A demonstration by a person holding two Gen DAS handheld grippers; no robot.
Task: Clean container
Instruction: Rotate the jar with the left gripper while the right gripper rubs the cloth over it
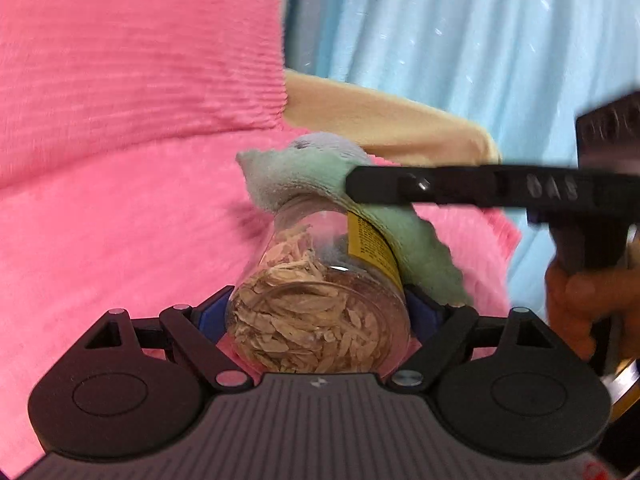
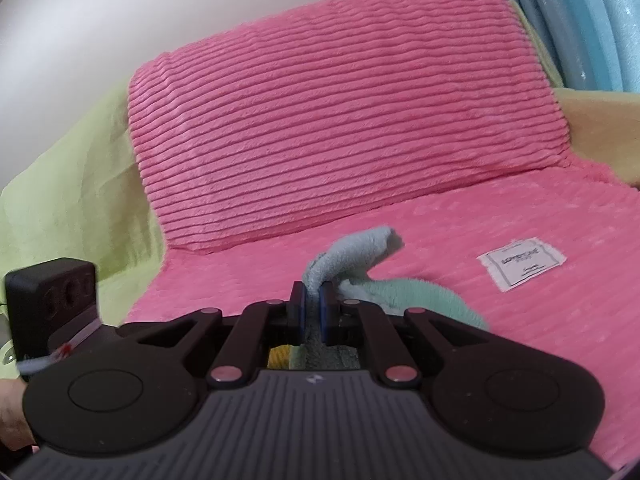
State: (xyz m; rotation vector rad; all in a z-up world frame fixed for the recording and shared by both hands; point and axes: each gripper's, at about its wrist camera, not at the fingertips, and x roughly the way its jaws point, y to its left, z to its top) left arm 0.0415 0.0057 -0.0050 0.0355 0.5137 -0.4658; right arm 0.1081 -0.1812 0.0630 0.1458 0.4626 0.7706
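Half jar point(image 1: 320, 300) under cloth point(image 1: 304, 172), blurry.

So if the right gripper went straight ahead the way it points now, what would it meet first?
Probably the pink seat, then the ribbed back cushion. The right gripper is shut on the cloth, which goes along with it. Depth is unclear.
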